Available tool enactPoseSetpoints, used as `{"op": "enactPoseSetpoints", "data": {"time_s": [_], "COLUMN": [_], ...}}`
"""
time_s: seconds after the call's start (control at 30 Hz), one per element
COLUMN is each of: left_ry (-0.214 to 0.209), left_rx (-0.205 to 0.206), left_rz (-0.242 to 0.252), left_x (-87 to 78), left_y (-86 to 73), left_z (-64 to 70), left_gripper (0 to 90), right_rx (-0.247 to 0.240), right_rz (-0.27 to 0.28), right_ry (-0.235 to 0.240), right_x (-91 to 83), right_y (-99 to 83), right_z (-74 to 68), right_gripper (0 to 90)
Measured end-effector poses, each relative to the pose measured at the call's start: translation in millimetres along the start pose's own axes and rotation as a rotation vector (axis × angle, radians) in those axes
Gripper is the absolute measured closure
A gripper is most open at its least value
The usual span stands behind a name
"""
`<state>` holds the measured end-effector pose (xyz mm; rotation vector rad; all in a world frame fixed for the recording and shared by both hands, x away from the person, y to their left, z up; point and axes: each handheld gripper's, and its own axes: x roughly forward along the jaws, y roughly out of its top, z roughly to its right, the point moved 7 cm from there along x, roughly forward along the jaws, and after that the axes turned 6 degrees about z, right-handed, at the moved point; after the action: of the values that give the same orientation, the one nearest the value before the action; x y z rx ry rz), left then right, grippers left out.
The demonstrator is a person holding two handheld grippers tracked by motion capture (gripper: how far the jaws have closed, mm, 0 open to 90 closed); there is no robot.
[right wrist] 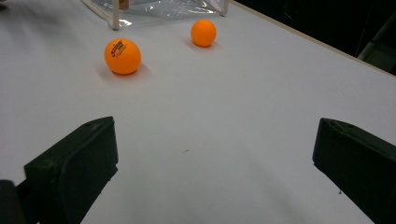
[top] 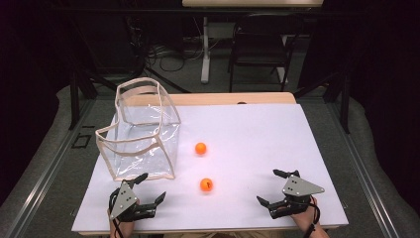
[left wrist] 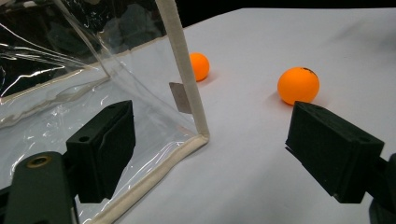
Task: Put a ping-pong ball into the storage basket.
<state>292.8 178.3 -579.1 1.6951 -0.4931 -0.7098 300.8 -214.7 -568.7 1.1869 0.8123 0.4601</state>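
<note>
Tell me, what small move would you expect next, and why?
Probably the left gripper slides toward the nearer orange ball: its jaws stand open and empty, that ball lies loose close by, and the clear bag stands open-topped beside it.

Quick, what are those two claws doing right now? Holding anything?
Left claw: open, holding nothing, beside the clear bag.
Right claw: open, holding nothing, above the bare white table.
</note>
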Motion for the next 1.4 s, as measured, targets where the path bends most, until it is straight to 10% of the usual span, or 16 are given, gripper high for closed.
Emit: {"op": "enactPoseSetpoints", "data": {"time_s": [1.4], "left_ry": [0.002], "left_rx": [0.040], "left_rz": [-0.016], "left_x": [11.8], "left_y": [2.4], "left_z": [4.7], "left_gripper": [15.6], "right_rx": [0.024], "right_rz": [-0.080], "right_ry": [0.084], "right_x": [28.8], "right_y": [7.0], "right_z": [-7.8], "right_gripper": [0.0]}}
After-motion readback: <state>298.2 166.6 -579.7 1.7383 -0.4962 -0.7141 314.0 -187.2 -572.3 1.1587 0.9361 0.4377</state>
